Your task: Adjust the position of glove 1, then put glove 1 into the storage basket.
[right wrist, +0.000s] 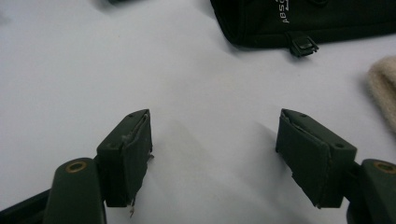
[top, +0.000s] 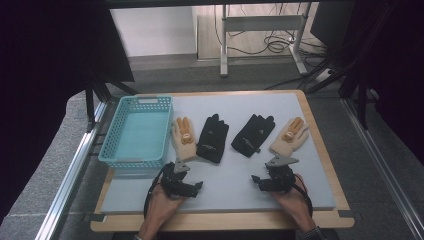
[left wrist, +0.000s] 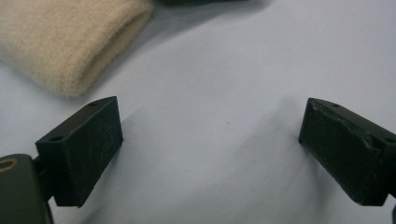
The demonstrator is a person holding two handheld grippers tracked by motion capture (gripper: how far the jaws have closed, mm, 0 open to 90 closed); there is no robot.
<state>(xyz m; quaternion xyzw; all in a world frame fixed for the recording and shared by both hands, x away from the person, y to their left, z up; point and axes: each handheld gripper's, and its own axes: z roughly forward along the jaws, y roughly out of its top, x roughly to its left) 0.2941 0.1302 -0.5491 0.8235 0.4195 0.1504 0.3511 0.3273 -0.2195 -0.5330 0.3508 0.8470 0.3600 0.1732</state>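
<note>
Looking down from the high view, a grey mat (top: 225, 185) covers a wooden table (top: 320, 150), and four gloves lie in a row across it. From the left: a beige glove (top: 184, 137) with orange fingertips just beside a light blue basket (top: 136, 131), a black glove (top: 213, 138) touching it, a second black glove (top: 253, 134) a little apart, and a second beige glove (top: 290, 136) at the right end. The left gripper (top: 181, 167), held in the person's left hand (top: 162, 202), sits just below the cuff of the left beige glove. The right gripper (top: 275, 167), held in the right hand (top: 295, 202), sits just below the cuff of the right beige glove. Neither holds anything.

From the left gripper view, the two black jaws stand wide apart over bare mat, with nothing between them. The beige glove's cuff (left wrist: 70, 42) lies at the upper left, near the left jaw but not touching it.

From the right gripper view, the jaws are likewise spread, and only mat lies between them. The second black glove's cuff (right wrist: 303, 18), with white lettering and a small buckle, lies ahead at the top. An edge of the second beige glove (right wrist: 384, 88) shows at the right.
</note>
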